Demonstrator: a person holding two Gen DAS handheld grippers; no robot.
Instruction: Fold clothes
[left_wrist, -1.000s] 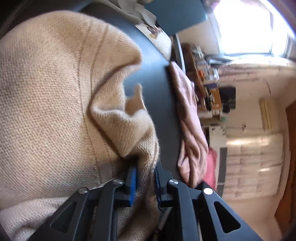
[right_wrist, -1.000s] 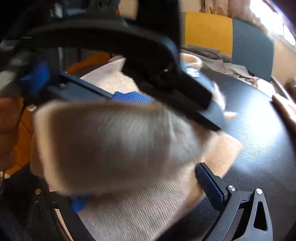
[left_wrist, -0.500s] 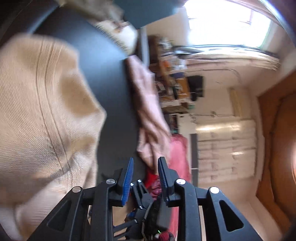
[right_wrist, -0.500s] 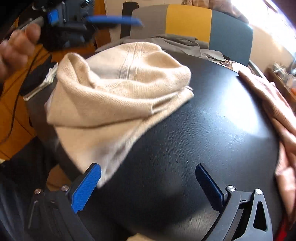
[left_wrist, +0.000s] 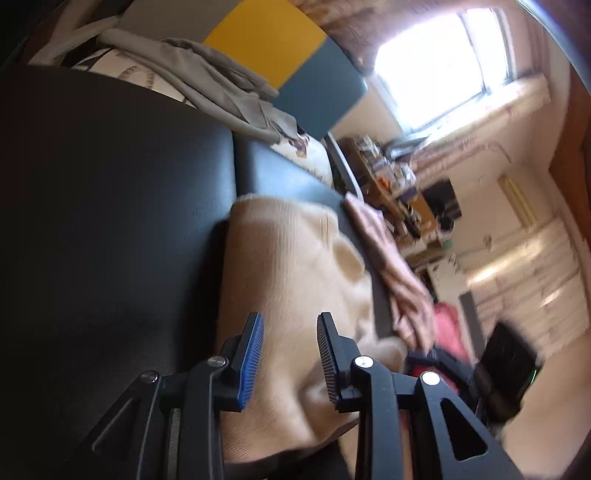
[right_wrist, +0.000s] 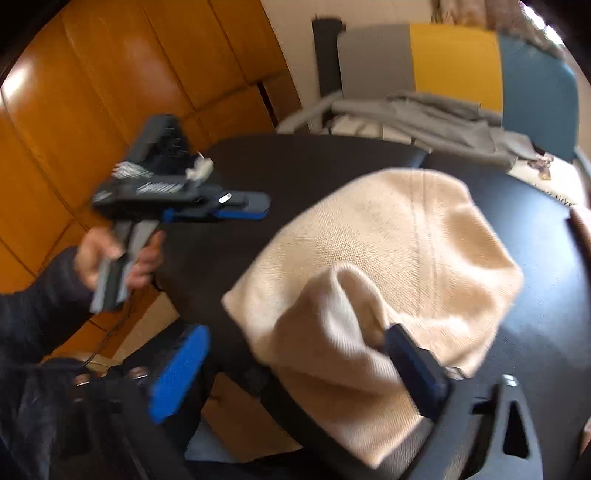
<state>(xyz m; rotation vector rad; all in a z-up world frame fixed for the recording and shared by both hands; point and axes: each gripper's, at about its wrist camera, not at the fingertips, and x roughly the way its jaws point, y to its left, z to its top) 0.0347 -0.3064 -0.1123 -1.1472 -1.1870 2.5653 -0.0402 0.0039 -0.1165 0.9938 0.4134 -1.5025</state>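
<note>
Cream knit sweater (right_wrist: 388, 251) lies bunched on the black table (right_wrist: 546, 295), one fold hanging over the near edge. My right gripper (right_wrist: 295, 373) is spread wide; the sweater's bulge sits against its right finger, nothing pinched. My left gripper (left_wrist: 290, 354) hovers above the sweater (left_wrist: 291, 266), jaws parted, empty. A pink cloth (left_wrist: 391, 269) lies at the table's far edge. Grey garment (right_wrist: 443, 122) drapes on the chair (right_wrist: 532, 81).
</note>
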